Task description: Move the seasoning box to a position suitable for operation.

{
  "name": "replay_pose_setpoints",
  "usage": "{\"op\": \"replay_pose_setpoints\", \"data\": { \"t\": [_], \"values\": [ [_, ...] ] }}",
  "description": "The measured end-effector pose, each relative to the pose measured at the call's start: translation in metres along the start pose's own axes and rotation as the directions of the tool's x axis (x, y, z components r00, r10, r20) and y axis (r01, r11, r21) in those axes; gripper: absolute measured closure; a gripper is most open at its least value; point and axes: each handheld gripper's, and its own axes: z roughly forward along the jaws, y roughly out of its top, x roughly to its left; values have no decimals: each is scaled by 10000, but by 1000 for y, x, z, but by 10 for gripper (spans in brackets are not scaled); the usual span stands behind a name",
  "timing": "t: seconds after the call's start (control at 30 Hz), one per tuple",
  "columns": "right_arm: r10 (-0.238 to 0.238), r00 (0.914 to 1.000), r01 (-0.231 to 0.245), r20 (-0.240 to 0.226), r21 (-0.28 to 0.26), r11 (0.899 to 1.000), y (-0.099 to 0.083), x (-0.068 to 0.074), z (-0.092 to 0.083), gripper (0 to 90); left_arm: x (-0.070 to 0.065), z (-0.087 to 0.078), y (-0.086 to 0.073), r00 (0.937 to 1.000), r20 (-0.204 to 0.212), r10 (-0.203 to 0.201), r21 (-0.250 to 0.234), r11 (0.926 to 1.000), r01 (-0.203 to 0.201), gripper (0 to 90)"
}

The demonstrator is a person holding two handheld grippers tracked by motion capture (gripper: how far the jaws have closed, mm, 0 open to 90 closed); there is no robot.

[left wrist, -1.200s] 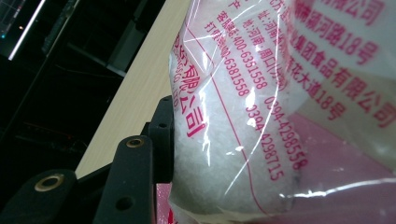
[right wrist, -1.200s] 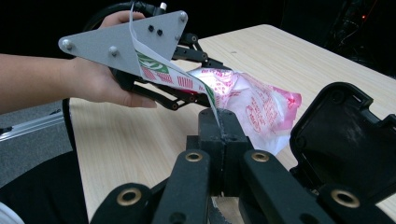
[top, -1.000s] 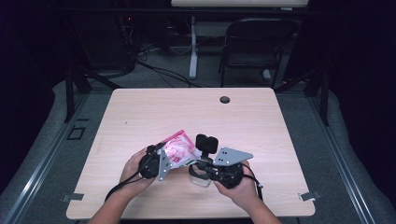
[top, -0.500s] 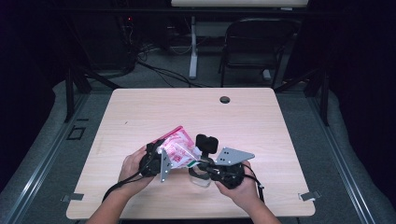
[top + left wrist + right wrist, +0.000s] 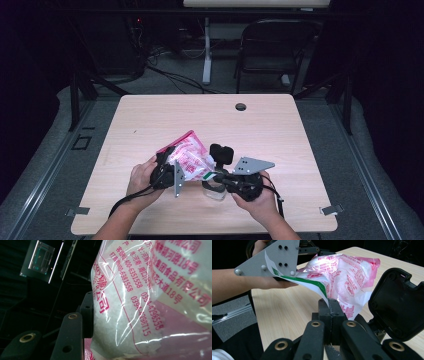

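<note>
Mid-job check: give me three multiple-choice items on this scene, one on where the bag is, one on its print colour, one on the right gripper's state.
1. Where is the plastic bag?
A. Held above the table between the two grippers
B. Lying flat at the table's far edge
C. On the floor

2. What colour is the bag's print?
A. Blue
B. Pink-red
C. Black

3. How does the right gripper stand?
A. Wide open, clear of the bag
B. Shut on the bag's corner
C. Shut on the black lid

Key: 1 A, the high view shows the bag spanning from the left gripper to the right one. 2 B, the lettering is pink-red in both gripper views. 3 B, its jaws meet on the green-edged corner.
</note>
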Motion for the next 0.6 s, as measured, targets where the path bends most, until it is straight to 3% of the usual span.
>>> {"op": "replay_pose_setpoints", "data": {
  "t": [0.6],
  "values": [
    [116,9999,-117,41,340,9994,-9,-2,-1,900,-4,-3,4,9995,-248,219,-13,9998,-219,606]
  ]
}}
